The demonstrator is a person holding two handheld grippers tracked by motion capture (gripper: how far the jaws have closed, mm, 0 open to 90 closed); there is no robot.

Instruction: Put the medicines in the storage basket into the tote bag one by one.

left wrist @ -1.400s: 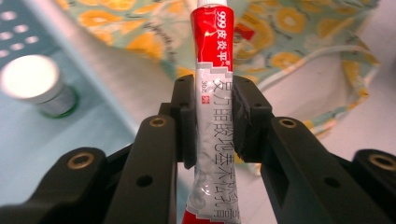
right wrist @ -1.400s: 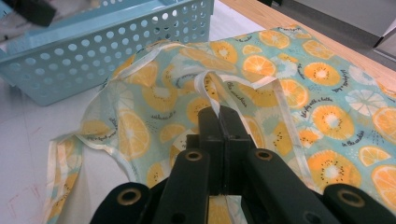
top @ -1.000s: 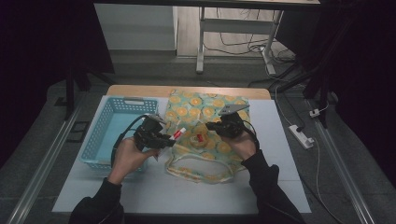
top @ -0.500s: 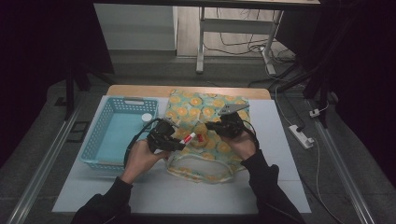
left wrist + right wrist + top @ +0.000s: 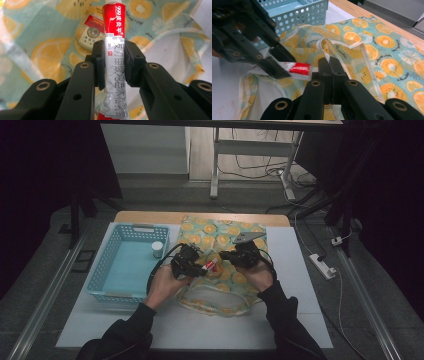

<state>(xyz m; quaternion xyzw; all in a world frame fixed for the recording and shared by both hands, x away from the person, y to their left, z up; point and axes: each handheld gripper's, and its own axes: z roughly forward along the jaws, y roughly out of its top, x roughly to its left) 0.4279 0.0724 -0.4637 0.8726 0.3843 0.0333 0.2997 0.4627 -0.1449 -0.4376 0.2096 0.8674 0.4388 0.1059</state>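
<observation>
left claw [image 5: 113, 66] is gripping a red-and-white tube [image 5: 113, 37] between its jaws, the pads pressing on the tube's white middle and the red end sticking out past the tips. in the high view the left claw [image 5: 192, 265] is holding the tube [image 5: 210, 266] over the fruit-print bag [image 5: 220, 232], just above the bag's mouth. a round tin [image 5: 92, 32] is lying on the bag [image 5: 37, 52] beyond the tube's tip.

right claw [image 5: 329, 72] is closed tight on the bag's pale strap [image 5: 324, 50], pinching it and lifting the edge of the bag [image 5: 387, 50]; the jaws are standing together with only the strap between them. in the right gripper view the left claw [image 5: 279, 65] is reaching in from the left with the tube [image 5: 298, 68]. in the high view the right claw [image 5: 232, 256] is sitting just beside the tube.

a blue basket [image 5: 112, 265] is standing on the table [image 5: 295, 285] left of the bag, with a small white jar [image 5: 157, 249] inside it near its far right corner.
</observation>
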